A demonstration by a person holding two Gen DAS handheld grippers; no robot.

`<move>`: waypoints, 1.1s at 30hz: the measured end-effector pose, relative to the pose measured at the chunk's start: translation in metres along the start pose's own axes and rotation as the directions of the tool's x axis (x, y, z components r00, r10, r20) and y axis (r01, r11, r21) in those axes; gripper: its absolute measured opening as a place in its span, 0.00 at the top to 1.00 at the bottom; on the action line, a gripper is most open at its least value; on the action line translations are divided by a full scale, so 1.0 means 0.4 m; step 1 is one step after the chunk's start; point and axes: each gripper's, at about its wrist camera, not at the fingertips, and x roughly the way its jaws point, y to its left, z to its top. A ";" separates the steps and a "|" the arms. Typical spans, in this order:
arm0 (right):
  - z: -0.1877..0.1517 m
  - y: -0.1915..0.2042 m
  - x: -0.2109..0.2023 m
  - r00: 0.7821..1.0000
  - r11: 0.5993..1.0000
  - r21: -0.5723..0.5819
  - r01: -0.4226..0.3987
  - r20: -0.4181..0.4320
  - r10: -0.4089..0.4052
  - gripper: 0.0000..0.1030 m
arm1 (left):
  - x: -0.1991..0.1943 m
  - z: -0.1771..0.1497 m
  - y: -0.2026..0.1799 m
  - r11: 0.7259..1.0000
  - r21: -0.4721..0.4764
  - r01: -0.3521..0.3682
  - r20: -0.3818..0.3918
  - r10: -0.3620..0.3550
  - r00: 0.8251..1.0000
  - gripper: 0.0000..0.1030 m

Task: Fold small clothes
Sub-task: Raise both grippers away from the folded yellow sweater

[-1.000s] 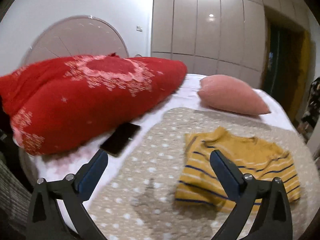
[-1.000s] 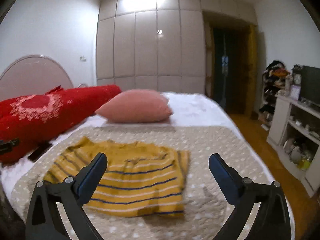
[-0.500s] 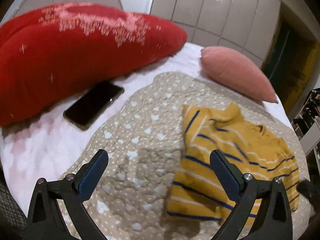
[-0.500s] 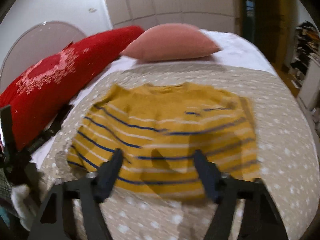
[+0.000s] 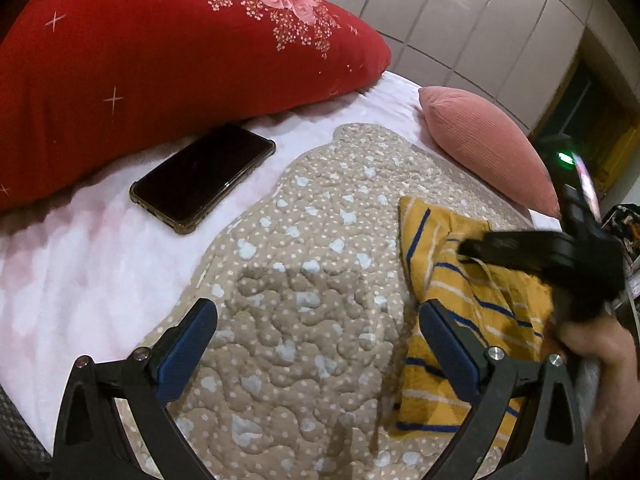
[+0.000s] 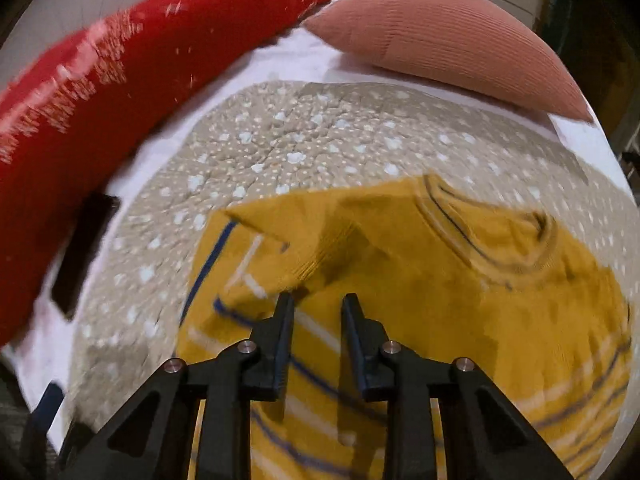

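A yellow sweater with blue and white stripes lies partly folded on the beige dotted quilt; its collar shows in the right wrist view. My left gripper is open wide just above the quilt, its right finger at the sweater's left edge. My right gripper hovers close over the sweater near a folded sleeve, its jaws closing to a narrow gap. I see cloth behind the gap but none pinched in it. In the left wrist view the right gripper is a dark blur above the sweater, held by a hand.
A big red flowered pillow fills the left. A black phone lies on the white sheet beside it. A pink cushion sits beyond the sweater. Wardrobe doors stand behind the bed.
Both grippers have dropped toward the bed. The right one swept in close over the sweater while its jaws narrowed from wide open, and it now appears in the left wrist view.
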 end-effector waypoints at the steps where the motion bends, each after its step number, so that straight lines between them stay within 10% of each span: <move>1: 0.014 0.013 0.020 1.000 1.000 -0.015 0.006 -0.013 -0.006 0.75 | 0.001 0.001 0.000 1.000 0.000 0.003 -0.003 -0.003 1.000 0.02; 7: 0.058 0.060 0.079 0.997 0.993 -0.100 0.062 -0.039 -0.066 0.75 | -0.004 0.002 -0.016 1.000 0.013 0.003 0.003 -0.003 1.000 0.02; 13: 0.019 -0.021 -0.060 0.998 0.999 0.023 -0.041 0.054 0.040 0.64 | -0.020 -0.009 -0.050 0.999 0.039 0.004 0.016 -0.004 1.000 0.02; 19: -0.148 -0.139 -0.220 0.991 0.998 0.057 -0.018 0.130 0.010 0.49 | -0.040 -0.024 -0.089 0.997 0.071 0.007 0.035 -0.010 0.999 0.02; 33: -0.446 -0.322 -0.295 0.993 0.977 0.212 -0.002 0.116 -0.023 0.49 | -0.040 -0.079 -0.171 0.987 0.160 0.032 0.018 -0.035 0.999 0.02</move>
